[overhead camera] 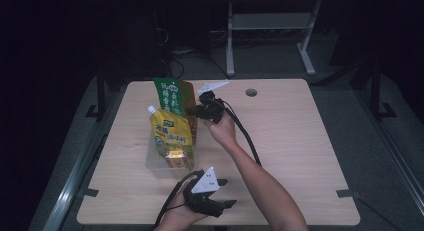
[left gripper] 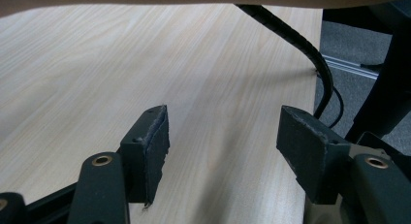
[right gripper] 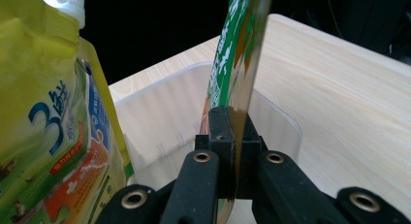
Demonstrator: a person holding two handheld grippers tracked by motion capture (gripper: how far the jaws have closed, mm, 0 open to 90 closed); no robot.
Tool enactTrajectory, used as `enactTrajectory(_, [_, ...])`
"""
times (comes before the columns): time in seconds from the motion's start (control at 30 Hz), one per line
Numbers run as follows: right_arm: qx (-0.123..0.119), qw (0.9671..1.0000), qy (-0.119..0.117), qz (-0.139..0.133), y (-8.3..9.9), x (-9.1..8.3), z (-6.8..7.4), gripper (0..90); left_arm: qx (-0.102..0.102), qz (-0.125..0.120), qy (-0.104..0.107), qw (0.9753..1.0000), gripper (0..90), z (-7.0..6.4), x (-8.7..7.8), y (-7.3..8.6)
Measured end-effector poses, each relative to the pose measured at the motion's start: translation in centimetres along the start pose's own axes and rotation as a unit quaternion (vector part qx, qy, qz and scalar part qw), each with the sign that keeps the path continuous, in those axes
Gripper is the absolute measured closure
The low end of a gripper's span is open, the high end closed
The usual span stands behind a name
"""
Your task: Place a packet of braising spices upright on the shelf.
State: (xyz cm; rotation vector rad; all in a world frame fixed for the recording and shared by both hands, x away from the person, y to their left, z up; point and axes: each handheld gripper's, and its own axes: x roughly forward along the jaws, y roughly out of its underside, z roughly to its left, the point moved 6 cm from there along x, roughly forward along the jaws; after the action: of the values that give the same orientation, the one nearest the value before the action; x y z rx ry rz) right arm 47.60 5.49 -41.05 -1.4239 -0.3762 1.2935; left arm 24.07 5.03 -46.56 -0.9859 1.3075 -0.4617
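A clear plastic bin (overhead camera: 152,160) (right gripper: 165,122) stands on the table left of centre. A yellow spouted pouch (overhead camera: 170,133) (right gripper: 43,117) with a white cap stands in it. Behind it a green and brown flat packet (overhead camera: 172,98) (right gripper: 237,64) stands upright, edge-on in the right gripper view. My right gripper (overhead camera: 197,111) (right gripper: 233,136) is shut on this packet's edge, above the bin's rim. My left gripper (overhead camera: 227,192) (left gripper: 223,146) lies low near the table's front edge, open, with bare wood between its jaws.
The wooden table (overhead camera: 290,136) has a round cable hole (overhead camera: 251,92) at the back. The right gripper's black cable (overhead camera: 247,136) (left gripper: 295,35) runs across the table past the forearm (overhead camera: 260,181). Metal frame legs (overhead camera: 230,36) stand on the floor beyond.
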Motion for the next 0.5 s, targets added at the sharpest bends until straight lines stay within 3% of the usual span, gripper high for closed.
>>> enactTrajectory(0.2, [0.005, 1.0, 0.007, 0.005, -0.3, -1.1, -0.5, 77.0, -0.002, -0.001, -0.002, 1.0, 34.7, 0.2, -0.1, 0.0])
enactTrajectory(0.5, [0.025, 0.9996, -0.002, 0.015, -0.1, -3.6, -1.5, 60.0, -0.005, 0.003, -0.006, 1.0, 32.2, 0.3, 0.1, 0.1])
